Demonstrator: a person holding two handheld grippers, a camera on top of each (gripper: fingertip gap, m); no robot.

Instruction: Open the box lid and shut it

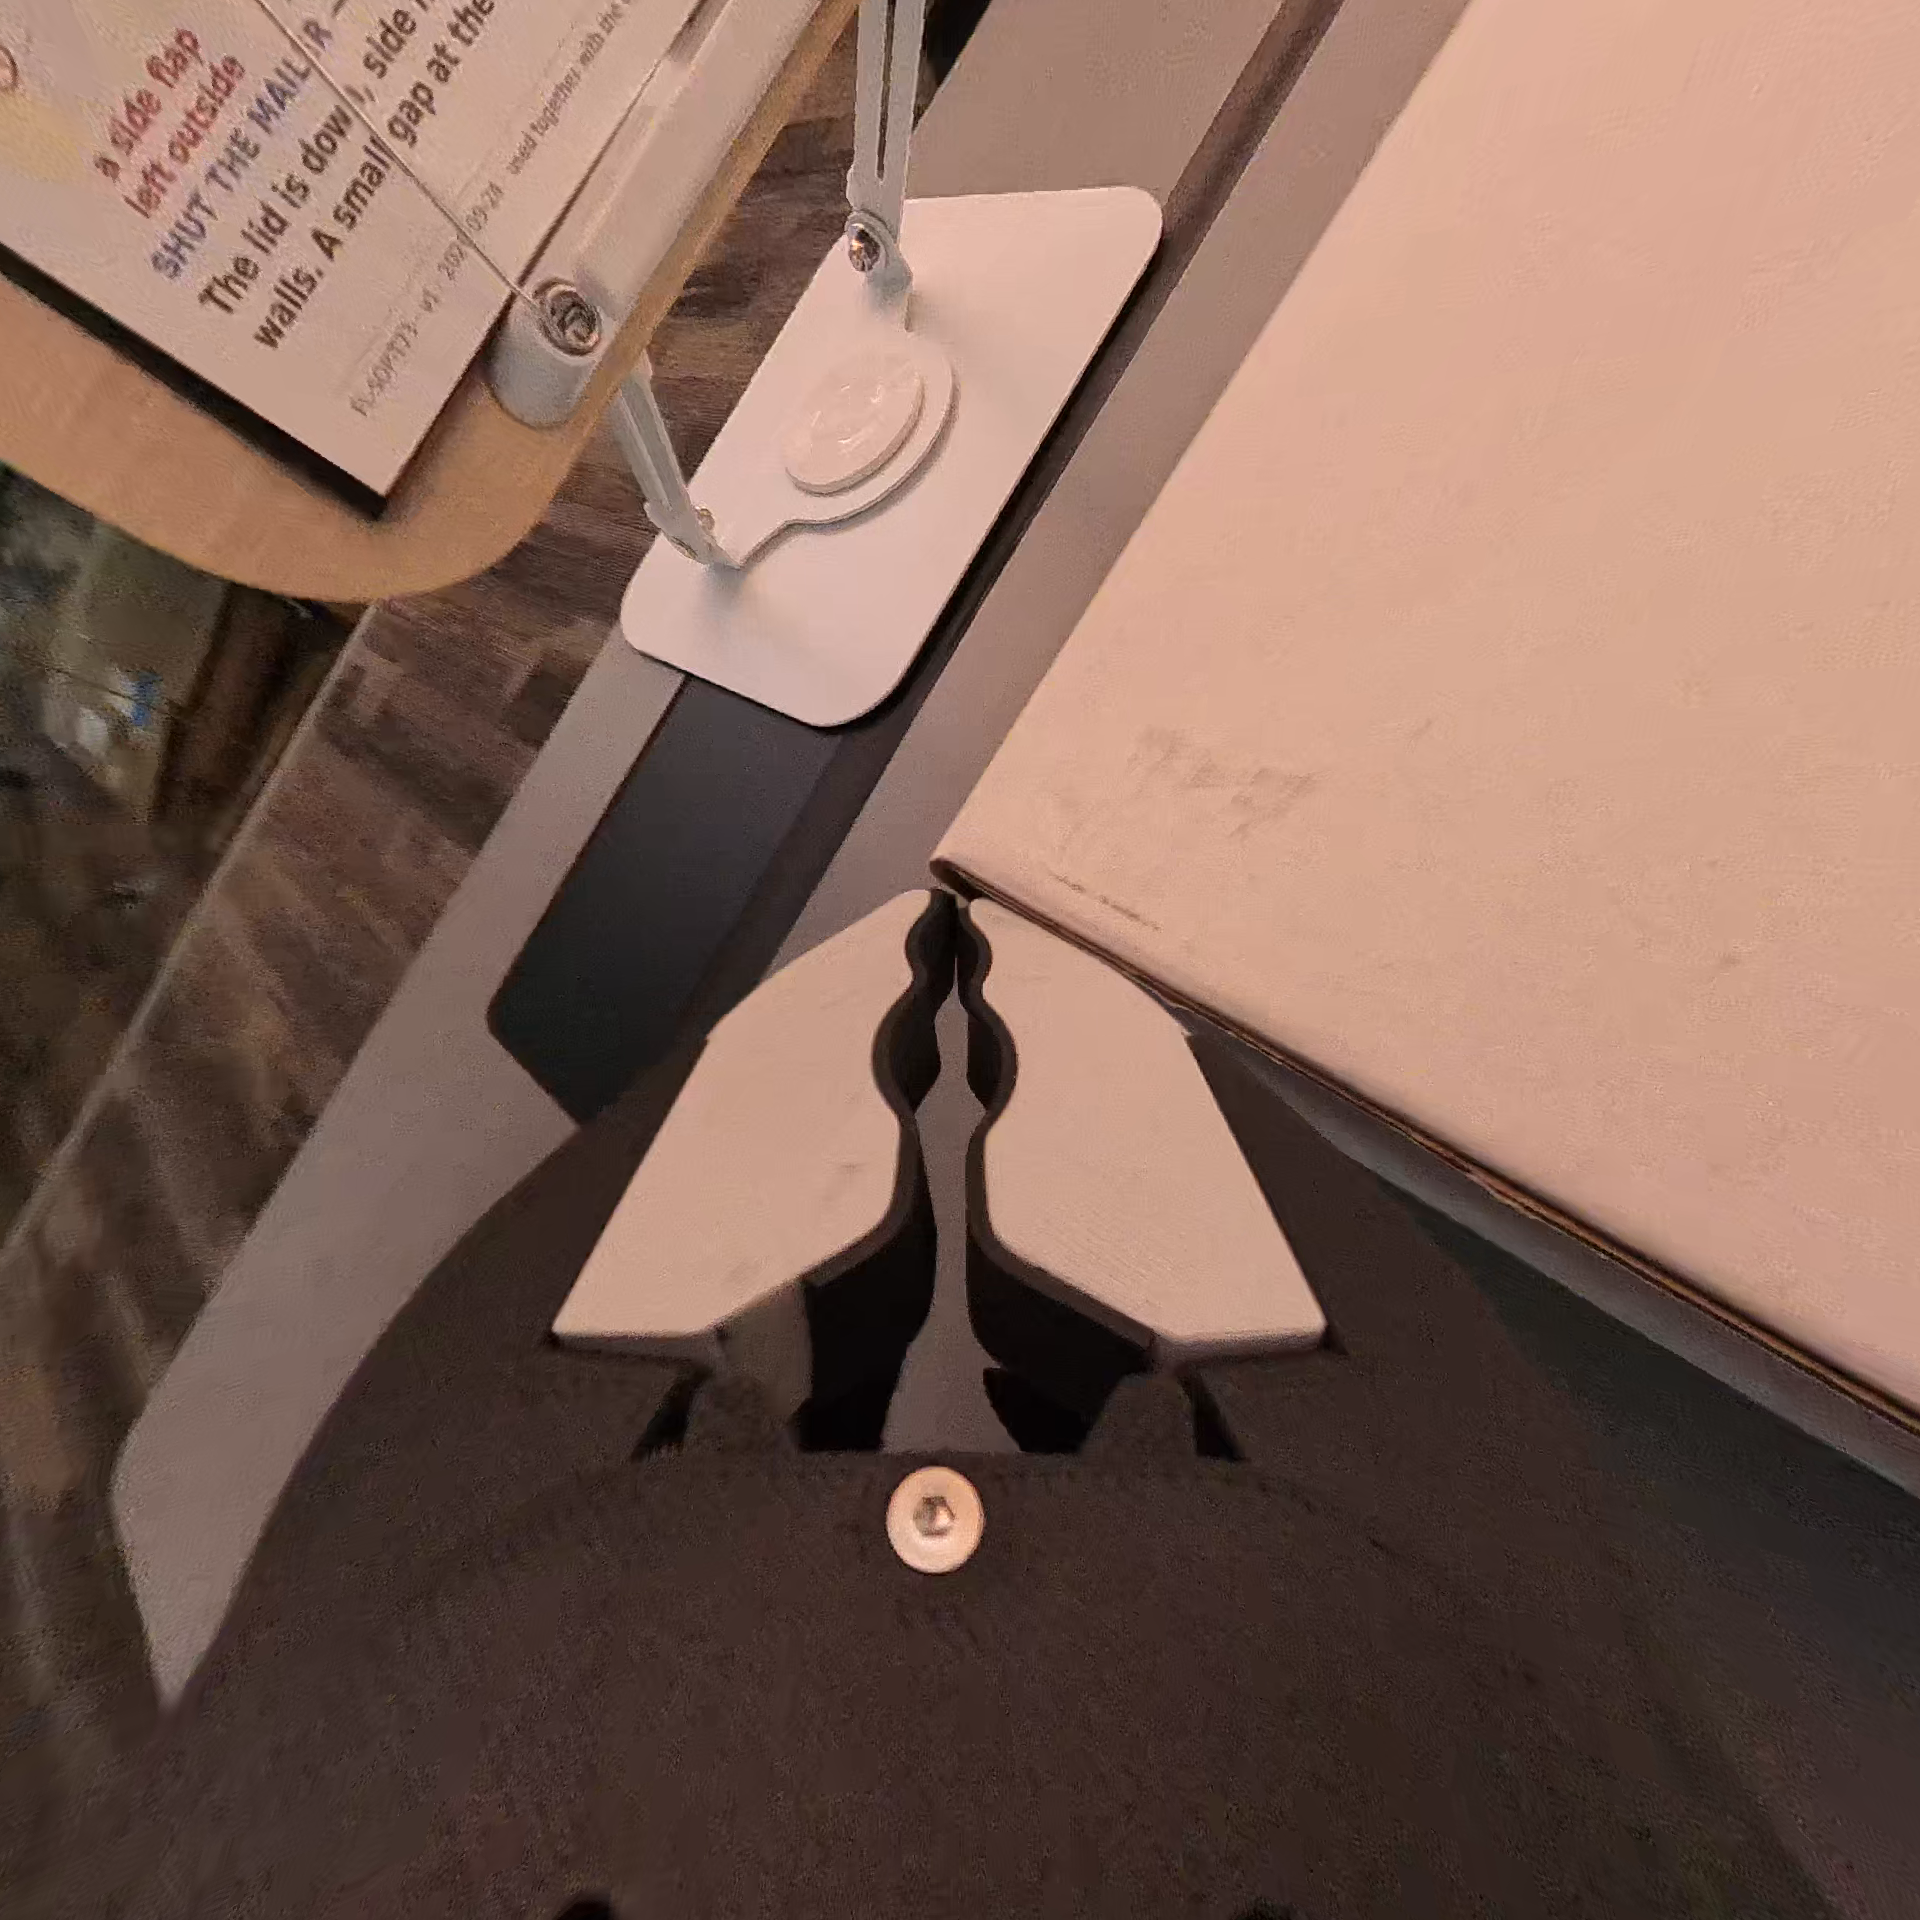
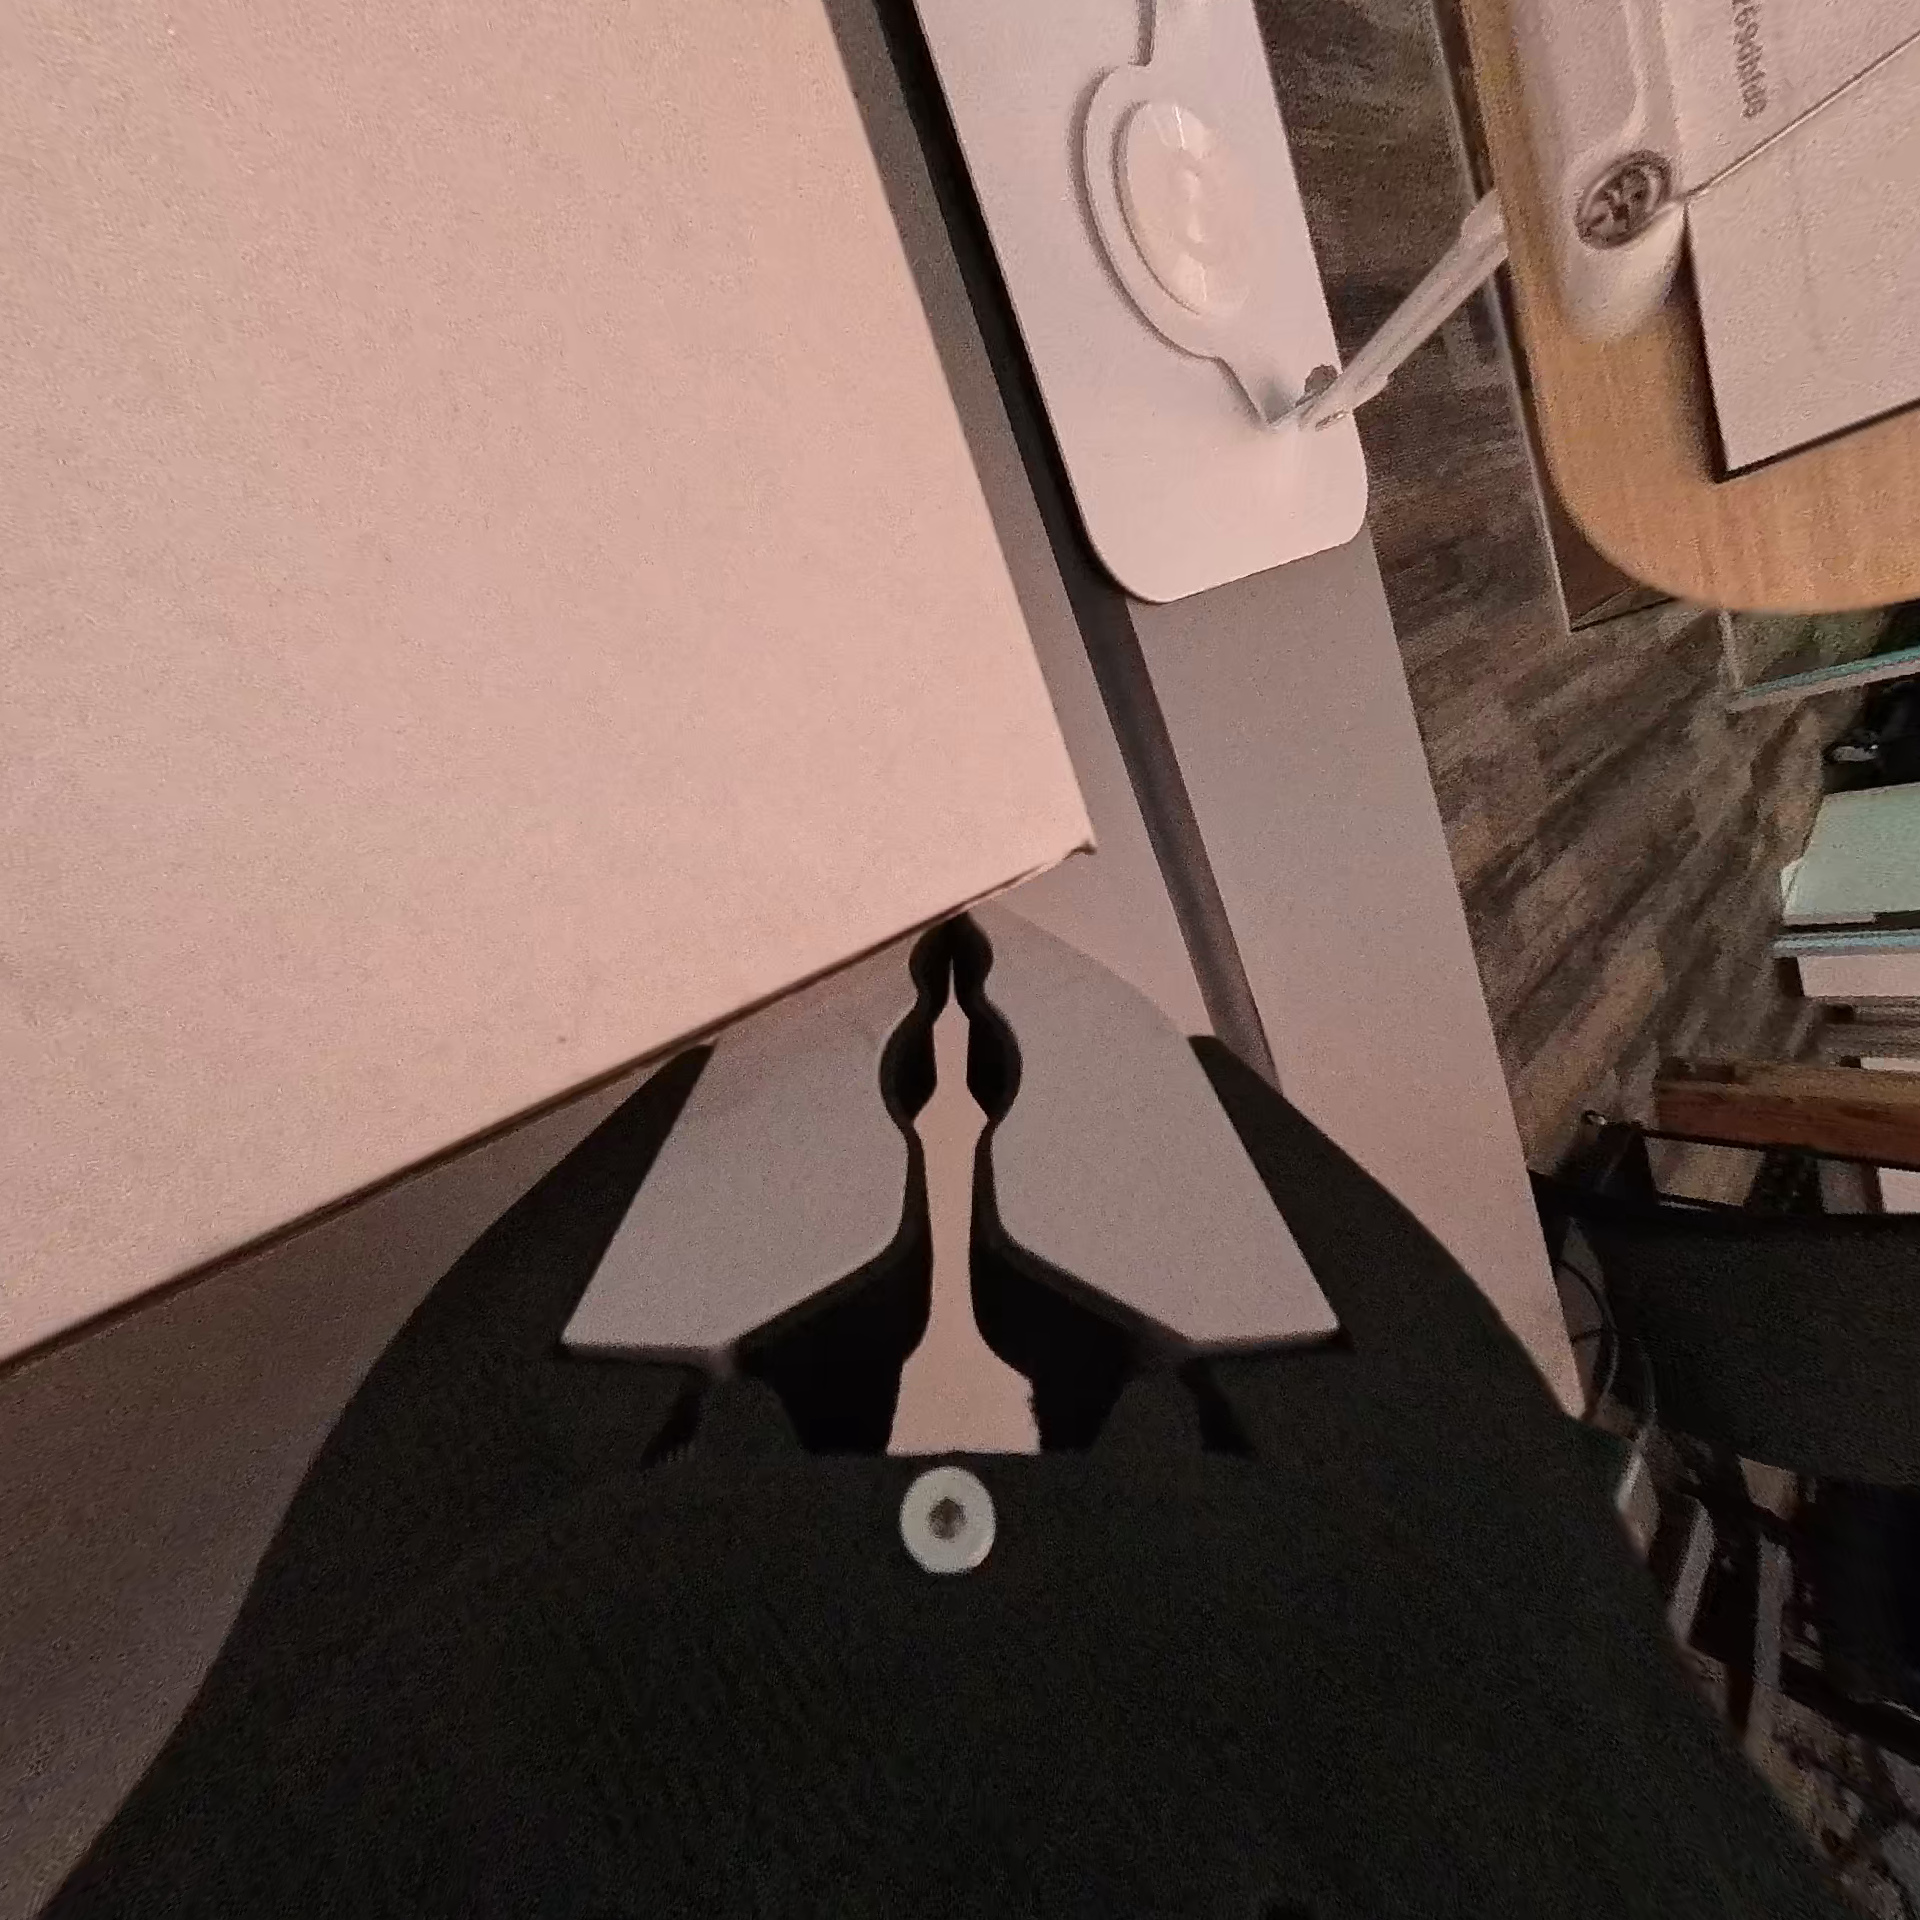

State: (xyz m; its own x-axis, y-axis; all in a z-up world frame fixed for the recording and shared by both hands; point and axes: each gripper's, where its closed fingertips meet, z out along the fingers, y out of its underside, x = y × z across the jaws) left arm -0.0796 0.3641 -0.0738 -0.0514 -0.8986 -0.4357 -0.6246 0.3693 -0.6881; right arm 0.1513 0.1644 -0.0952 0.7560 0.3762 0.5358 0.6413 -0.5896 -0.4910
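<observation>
A pale cardboard box fills the right of the left wrist view, its flat lid (image 1: 1455,623) seen from above, and it fills the left of the right wrist view (image 2: 468,520). My left gripper (image 1: 954,920) is shut, pads together with nothing between them. Its tips touch the lid's near left corner, just under the edge. My right gripper (image 2: 952,940) is also shut with nothing between the pads. Its tips sit just under the lid's front edge near the right corner, and that edge overlaps the left finger (image 2: 748,1122).
The box lies on a grey table (image 1: 364,1143) with a dark mat strip (image 1: 675,883) behind it. A white stand base (image 1: 894,457) (image 2: 1195,312) carries a wooden board with a printed sheet (image 1: 260,260) (image 2: 1714,416). The floor lies beyond the table edge (image 2: 1610,831).
</observation>
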